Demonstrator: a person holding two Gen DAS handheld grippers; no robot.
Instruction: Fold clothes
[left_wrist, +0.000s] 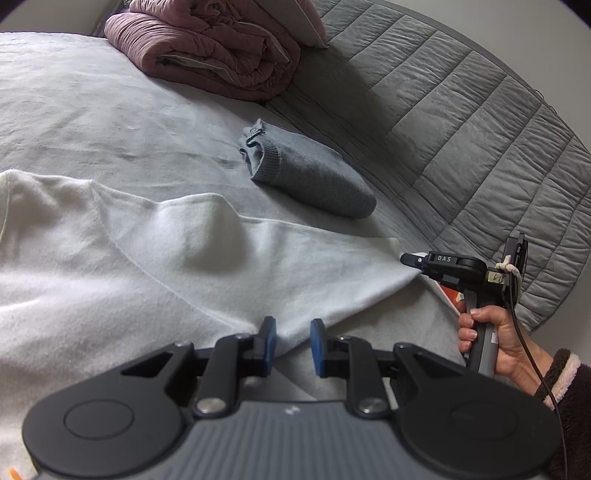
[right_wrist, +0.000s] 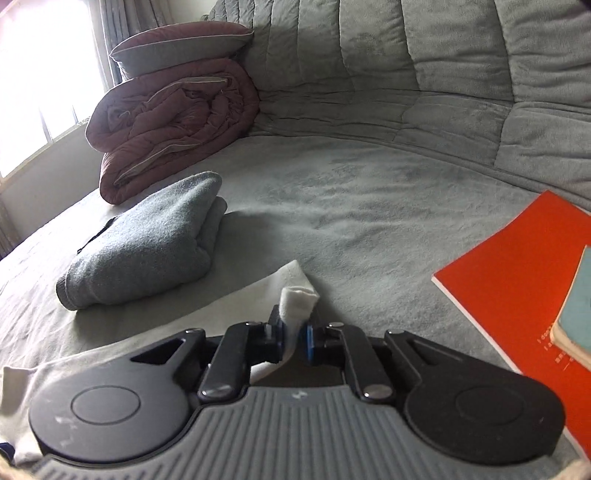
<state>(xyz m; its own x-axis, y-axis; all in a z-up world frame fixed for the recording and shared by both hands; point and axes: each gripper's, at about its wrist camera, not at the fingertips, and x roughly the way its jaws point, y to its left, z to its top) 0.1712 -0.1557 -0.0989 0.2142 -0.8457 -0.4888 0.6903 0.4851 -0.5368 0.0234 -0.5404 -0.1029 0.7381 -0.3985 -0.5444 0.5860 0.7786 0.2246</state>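
Your right claw (right_wrist: 293, 332) is clamped on a corner of the white garment (right_wrist: 295, 291); a small tuft of the cloth sticks up past the blue pads. In the left wrist view that same claw (left_wrist: 410, 259) sits at the far right tip of the cloth, with your right hand (left_wrist: 495, 339) on the handle below it.

Your left claw (left_wrist: 293, 341) is released, pads apart, nothing between them. The near hem of the white garment (left_wrist: 147, 258) runs right into the gap, so the edge lies just ahead of the pads and slightly left. I can't tell whether the pads touch the cloth.

The garment lies spread on the bed (left_wrist: 110, 110), long axis running left to right across the left view, from the bulk at far left out to the pinched corner at right. A raised hump sits near its middle. The hem between the two claws slopes from the left claw up toward the right one, so it looks a bit taut there.

Judgement: the left claw is the nearer one to the free hem; it needs to close on that edge so both corners can be carried across together.

Beyond the garment, a folded grey sweater (left_wrist: 310, 173) lies apart from it. Farther back sits a rolled pink quilt (left_wrist: 210, 48). An orange book (right_wrist: 517, 273) lies to the right, well clear.
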